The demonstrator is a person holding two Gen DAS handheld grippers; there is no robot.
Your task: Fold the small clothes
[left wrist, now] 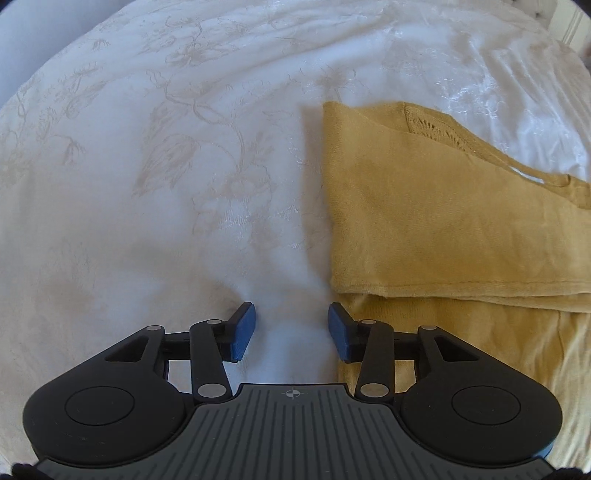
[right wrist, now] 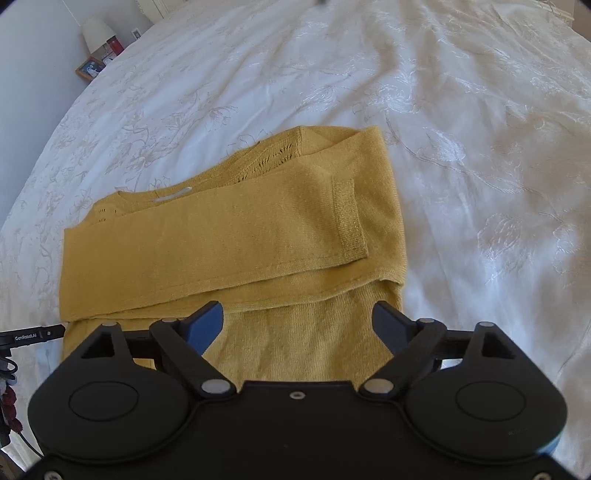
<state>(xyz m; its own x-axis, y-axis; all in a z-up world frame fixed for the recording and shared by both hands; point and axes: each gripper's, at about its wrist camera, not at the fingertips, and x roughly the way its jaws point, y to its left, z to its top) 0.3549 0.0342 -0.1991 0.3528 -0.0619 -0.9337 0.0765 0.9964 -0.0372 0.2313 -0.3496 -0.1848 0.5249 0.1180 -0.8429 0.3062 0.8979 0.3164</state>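
Observation:
A mustard-yellow knit sweater (right wrist: pixel 229 240) lies flat on the white bedspread (right wrist: pixel 461 147), both sleeves folded across its chest, one cuff (right wrist: pixel 349 218) on top. In the left wrist view the sweater (left wrist: pixel 443 221) fills the right side. My left gripper (left wrist: pixel 291 330) is open and empty, low over the bedspread (left wrist: pixel 147 184) just left of the sweater's left edge; its right fingertip (left wrist: pixel 338 325) is at that edge. My right gripper (right wrist: pixel 297 325) is open wide and empty, above the sweater's lower body.
The bedspread has an embroidered floral pattern and shallow wrinkles. A nightstand with a lamp (right wrist: pixel 96 33) and a framed picture (right wrist: pixel 89 67) stands at the far left beside the bed. Part of the left gripper (right wrist: pixel 33 336) shows at the right wrist view's left edge.

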